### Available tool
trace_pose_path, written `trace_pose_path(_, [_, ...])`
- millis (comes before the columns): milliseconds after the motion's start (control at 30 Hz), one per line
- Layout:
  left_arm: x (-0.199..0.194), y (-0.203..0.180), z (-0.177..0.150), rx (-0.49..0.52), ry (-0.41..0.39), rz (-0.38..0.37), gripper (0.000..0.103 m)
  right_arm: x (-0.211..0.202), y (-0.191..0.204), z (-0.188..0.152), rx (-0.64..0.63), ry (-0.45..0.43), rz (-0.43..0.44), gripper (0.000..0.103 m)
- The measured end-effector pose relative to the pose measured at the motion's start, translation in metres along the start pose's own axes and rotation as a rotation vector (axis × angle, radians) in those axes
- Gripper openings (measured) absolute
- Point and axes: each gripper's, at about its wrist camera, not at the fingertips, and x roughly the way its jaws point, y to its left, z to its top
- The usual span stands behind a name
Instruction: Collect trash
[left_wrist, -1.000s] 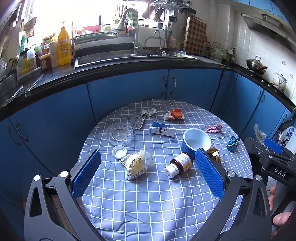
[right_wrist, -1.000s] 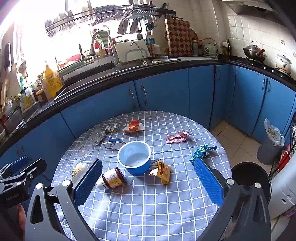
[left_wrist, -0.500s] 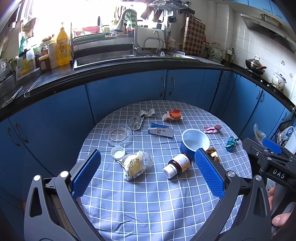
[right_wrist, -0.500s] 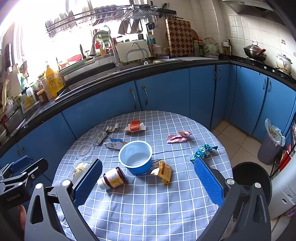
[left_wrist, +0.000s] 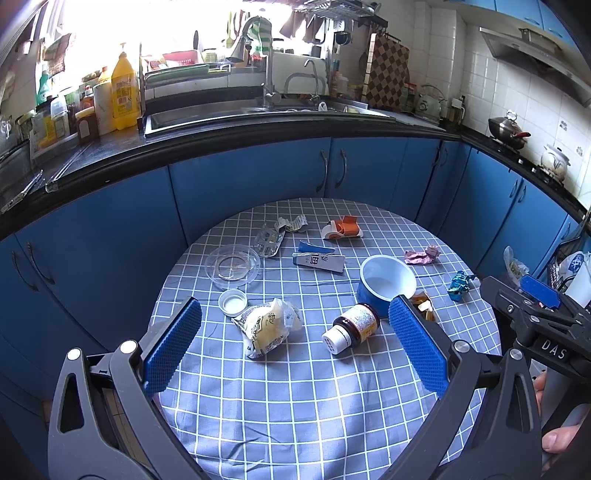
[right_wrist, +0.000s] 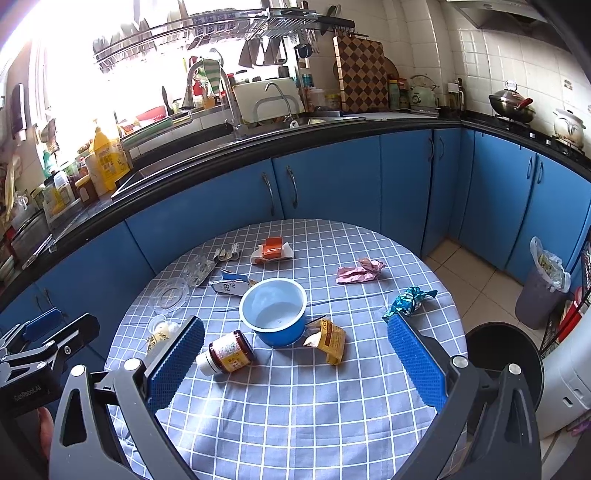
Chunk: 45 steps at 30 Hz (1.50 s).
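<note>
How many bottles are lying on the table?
1. The brown bottle lies on its side just left of the blue bowl, white cap towards the camera. The bowl could hide something small behind it.

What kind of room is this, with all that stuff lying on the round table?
It looks like a home kitchen. A sink with a tall faucet sits in a dark counter over blue cabinets, a dish rack hangs above, and pots stand on the stove at the right.
</note>
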Motion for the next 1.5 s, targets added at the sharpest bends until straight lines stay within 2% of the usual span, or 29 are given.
trace_pose_path(1500, [0.0015,-0.0034,-0.0048,-0.004,0.004,-0.011,0.1,-0.0006,0.0069,-0.0034,-0.019,0.007,0.01,0.097])
